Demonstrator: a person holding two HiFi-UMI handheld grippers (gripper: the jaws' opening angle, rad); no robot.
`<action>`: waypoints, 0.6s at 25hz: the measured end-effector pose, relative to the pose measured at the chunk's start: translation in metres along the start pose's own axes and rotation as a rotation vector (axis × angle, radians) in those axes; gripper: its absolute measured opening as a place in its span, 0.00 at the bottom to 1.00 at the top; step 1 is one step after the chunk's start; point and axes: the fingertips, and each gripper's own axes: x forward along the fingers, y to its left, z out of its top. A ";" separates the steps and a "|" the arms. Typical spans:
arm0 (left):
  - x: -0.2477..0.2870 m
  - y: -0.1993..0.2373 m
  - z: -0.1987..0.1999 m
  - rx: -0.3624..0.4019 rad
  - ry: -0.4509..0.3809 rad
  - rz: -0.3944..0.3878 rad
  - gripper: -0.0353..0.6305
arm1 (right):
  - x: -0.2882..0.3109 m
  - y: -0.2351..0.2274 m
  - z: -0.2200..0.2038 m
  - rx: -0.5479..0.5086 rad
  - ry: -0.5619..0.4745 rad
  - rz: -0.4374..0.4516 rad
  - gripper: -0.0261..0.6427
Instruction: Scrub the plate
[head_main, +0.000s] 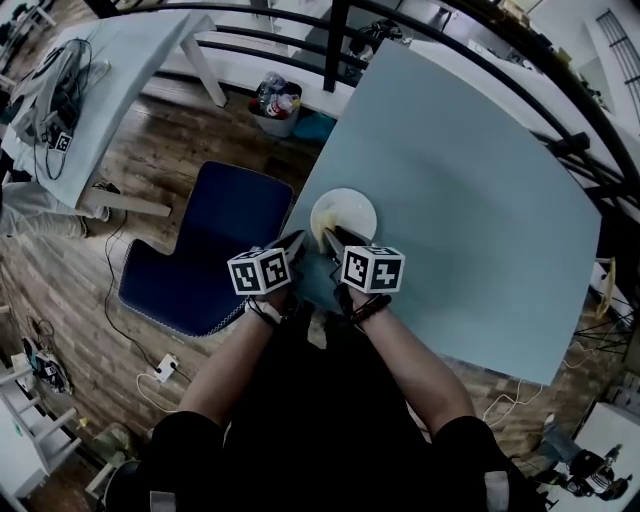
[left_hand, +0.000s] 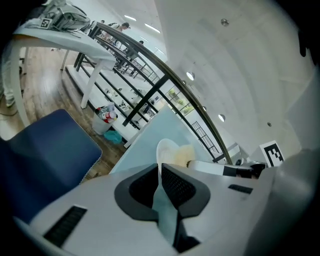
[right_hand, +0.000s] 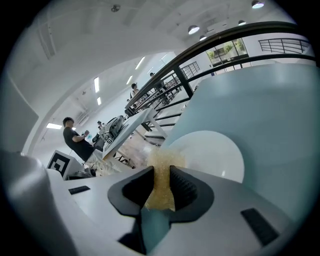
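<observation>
Head view steeply down over table (head_main: 470, 180), left and right gripper views low, close, sharing plate (head_main: 348, 208)

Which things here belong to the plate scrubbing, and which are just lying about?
In the job: plate, gripped at its rim by the left gripper; sponge in the right gripper; table beneath.
Lying about: blue chair, waste bin, floor power strip, second table.

Open tabletop (head_main: 470, 200) beyond and right of the plate (head_main: 345, 210); blue chair (head_main: 215, 240) just left.
</observation>
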 end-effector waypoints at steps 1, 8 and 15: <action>0.001 -0.001 -0.001 0.014 0.012 0.011 0.11 | -0.006 -0.007 0.000 0.014 -0.010 -0.010 0.19; 0.002 -0.007 -0.006 0.058 0.034 0.018 0.11 | -0.051 -0.046 0.007 0.084 -0.090 -0.068 0.19; 0.001 -0.015 -0.003 0.047 0.029 0.016 0.11 | -0.090 -0.080 0.008 0.137 -0.145 -0.129 0.19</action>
